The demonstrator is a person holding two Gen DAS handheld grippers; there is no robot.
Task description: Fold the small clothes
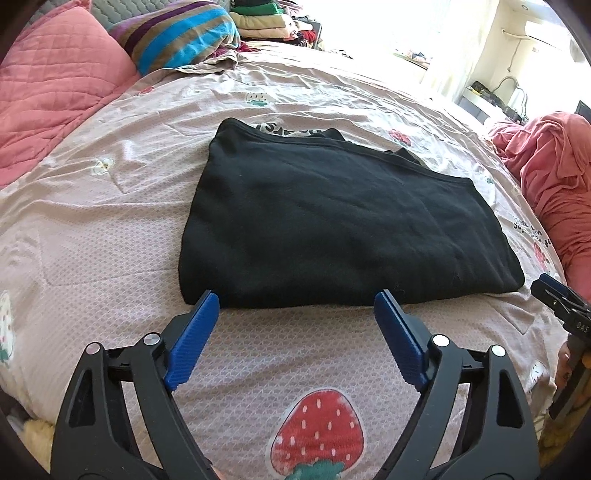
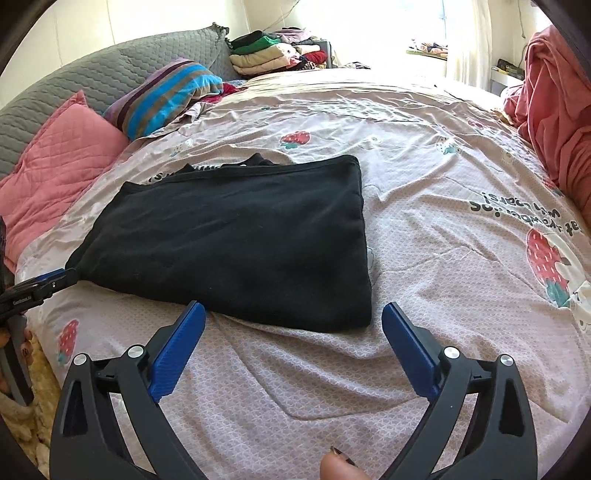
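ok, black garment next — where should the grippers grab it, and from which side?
Take the black garment by its near folded edge, one corner each, coming from the near side, low along the bedspread. That edge is thick, straight and directly before both grippers, left and right, which are open with nothing between the fingers.

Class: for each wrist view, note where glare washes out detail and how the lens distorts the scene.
Left wrist view: window blown out white at the top, bedspread bulging like a dome, dark corners. Right wrist view: same glare at window, bed edges curving away; black garment sharp.
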